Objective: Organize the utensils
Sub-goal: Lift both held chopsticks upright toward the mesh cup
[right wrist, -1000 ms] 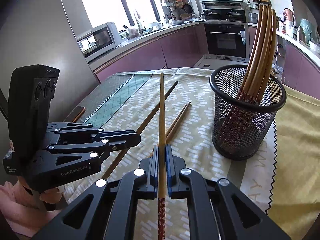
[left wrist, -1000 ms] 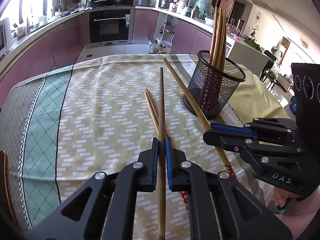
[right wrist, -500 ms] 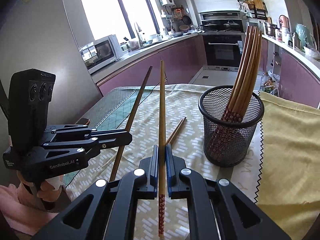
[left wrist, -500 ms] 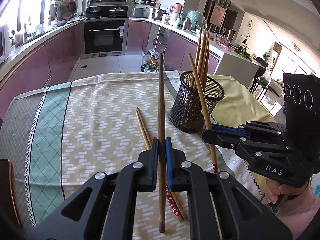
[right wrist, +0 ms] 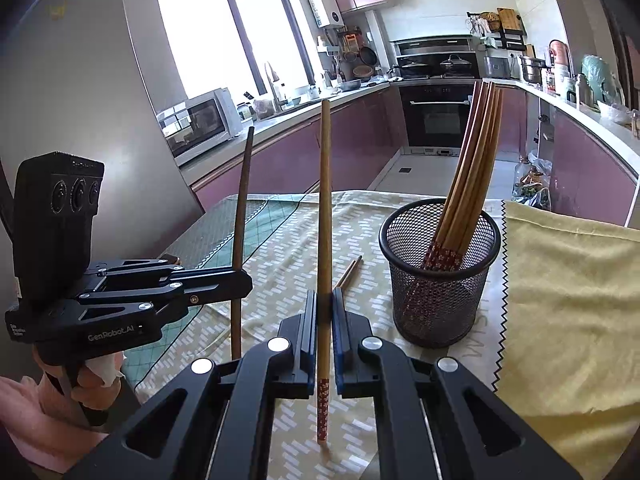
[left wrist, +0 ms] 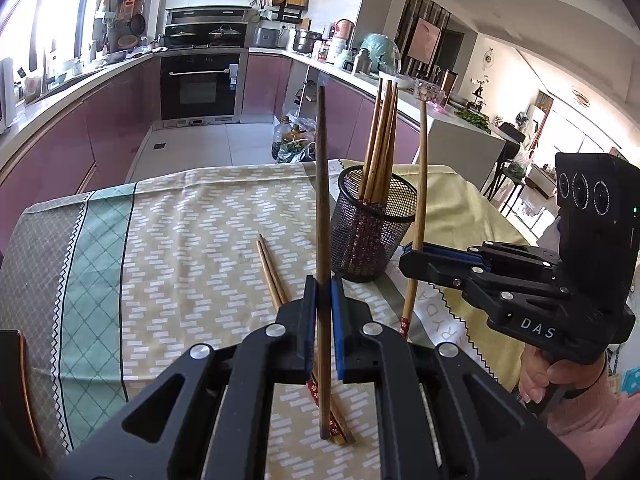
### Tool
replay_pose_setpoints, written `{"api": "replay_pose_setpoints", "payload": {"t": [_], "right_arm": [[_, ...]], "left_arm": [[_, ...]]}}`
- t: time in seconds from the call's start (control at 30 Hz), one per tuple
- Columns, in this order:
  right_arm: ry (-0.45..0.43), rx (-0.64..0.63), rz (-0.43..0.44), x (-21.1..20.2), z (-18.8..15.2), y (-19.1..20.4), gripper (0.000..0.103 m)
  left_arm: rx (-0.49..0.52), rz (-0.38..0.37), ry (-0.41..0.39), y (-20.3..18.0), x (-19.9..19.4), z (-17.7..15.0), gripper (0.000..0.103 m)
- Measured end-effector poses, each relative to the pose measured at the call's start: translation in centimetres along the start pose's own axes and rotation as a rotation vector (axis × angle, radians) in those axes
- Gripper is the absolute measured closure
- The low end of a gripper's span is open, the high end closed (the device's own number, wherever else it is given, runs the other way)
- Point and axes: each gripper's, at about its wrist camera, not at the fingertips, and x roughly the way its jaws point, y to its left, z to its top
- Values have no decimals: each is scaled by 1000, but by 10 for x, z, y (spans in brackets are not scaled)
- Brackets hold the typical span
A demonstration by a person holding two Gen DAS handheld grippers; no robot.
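Bamboo chopsticks are being gathered at a kitchen table draped in a patterned tablecloth (left wrist: 192,240). The left gripper (left wrist: 323,304) is clamping a dark brown chopstick (left wrist: 322,200) between its blue-padded fingers, which are pinching narrowly; the stick is standing nearly upright, its lower tip hanging just above the cloth. The right gripper (right wrist: 324,320) is pinching a lighter chopstick (right wrist: 325,220) the same way, fingers drawn tight on the shaft, with the red floral-patterned end pointing down below the jaws. Each gripper is showing in the other's camera, sitting side by side and near one another, each held by a hand (left wrist: 560,380) in a pink sleeve.

A black wire-mesh holder (right wrist: 440,280) is standing on the cloth just ahead of the right gripper, and a bundle of chopsticks (right wrist: 472,168) is leaning inside it, patterned ends down. A pair of chopsticks (left wrist: 276,280) is lying flat on the tablecloth, close together, between the left gripper and the holder. A yellow cloth (right wrist: 568,300) is lying to the right of the holder.
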Motion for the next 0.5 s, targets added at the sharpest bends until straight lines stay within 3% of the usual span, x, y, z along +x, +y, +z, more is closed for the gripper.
{"api": "replay_pose_setpoints", "payload": {"t": [0.5], "right_arm": [[-43,7,-11,-15,6,-9,97]], "left_arm": [[16,-24,-33,-10,1,11,95]]}}
